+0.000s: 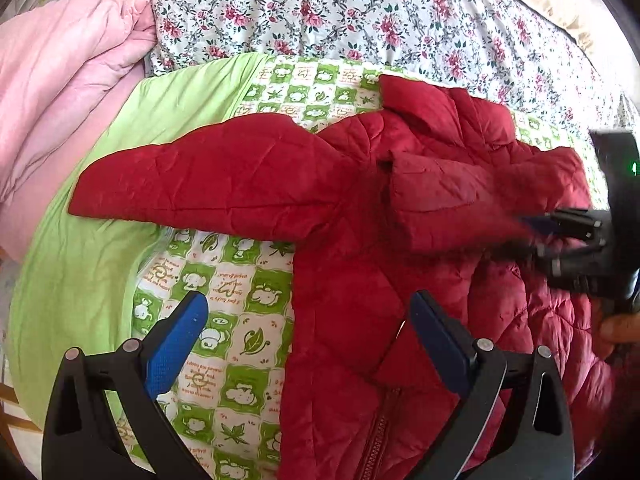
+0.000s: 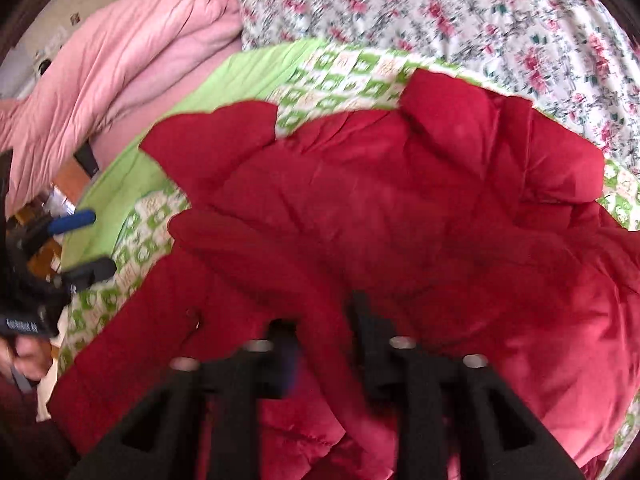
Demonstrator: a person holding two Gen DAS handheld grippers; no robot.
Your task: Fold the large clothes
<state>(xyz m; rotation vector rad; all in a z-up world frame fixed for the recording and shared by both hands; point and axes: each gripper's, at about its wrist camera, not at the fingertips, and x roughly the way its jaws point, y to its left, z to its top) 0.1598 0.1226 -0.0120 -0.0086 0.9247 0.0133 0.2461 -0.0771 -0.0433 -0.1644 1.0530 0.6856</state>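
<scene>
A red quilted jacket [image 1: 400, 208] is shown spread on a green-and-white checked quilt [image 1: 240, 320], which serves as the landmark; a pink blanket [image 1: 60, 92] is heaped off the quilt's left edge and a flowered sheet [image 1: 360, 12] lies beyond its far edge. The step in hand is judged to be the folding-in of the sleeves: one sleeve [image 1: 192, 176] is stretched flat toward the quilt's left side, while the other [image 1: 460, 200] is already laid across the chest. The left gripper [image 1: 308, 320] is seen with its jaws spread wide and nothing between them, one blue pad [image 1: 176, 344] over bare quilt, the other over the jacket's front edge beside the zip [image 1: 376, 440]. The right gripper [image 2: 324, 340] is shown blurred above the jacket's middle, its jaws parted; a ridge of red cloth runs between them, but whether it is pressed cannot be told, and release is judged likelier. The next move is judged to call for the left gripper to be carried to the outstretched sleeve's cuff, closed on it, and drawn back across the body.
</scene>
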